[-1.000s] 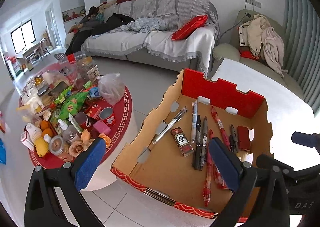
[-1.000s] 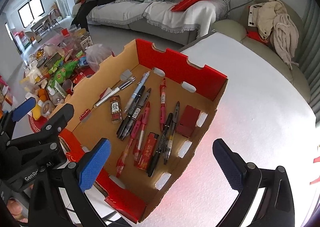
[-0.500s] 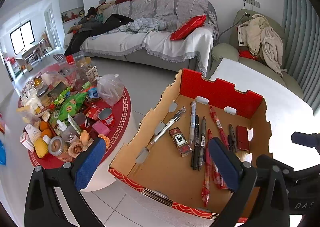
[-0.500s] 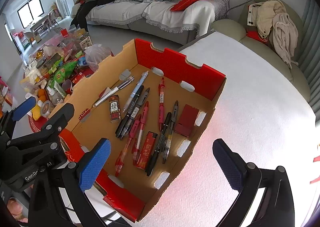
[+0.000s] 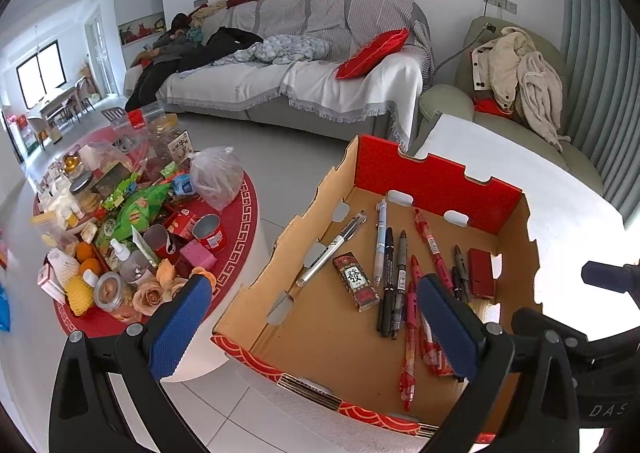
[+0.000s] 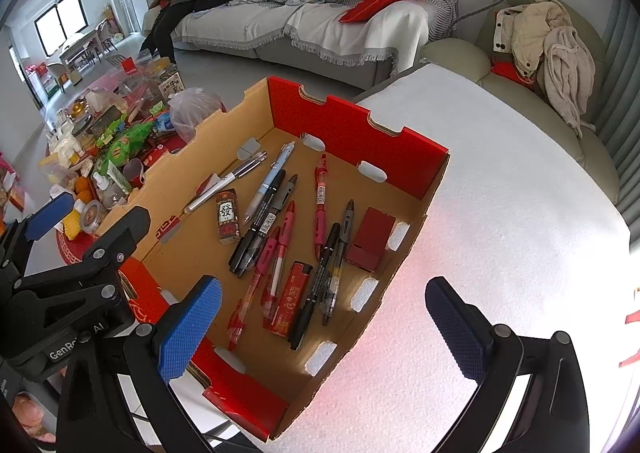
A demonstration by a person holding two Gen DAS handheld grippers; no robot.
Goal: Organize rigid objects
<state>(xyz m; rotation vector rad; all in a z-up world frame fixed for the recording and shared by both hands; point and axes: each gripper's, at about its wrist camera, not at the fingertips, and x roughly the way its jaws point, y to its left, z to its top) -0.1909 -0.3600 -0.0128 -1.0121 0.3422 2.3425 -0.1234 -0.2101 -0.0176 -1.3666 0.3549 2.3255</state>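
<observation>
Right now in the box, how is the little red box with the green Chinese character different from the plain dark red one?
The box with the character has a white label and patterned ends, while the plain red box shows no marking. The labelled one is narrower and lies near the silver pen on the left; the plain one is wider and sits against the right wall of the cardboard box. Both lie flat on the floor.

bright daylight from 3 o'clock blows out the white bench [image 6: 500,193]; sharp centre, strong fisheye bending and dark corners.
</observation>
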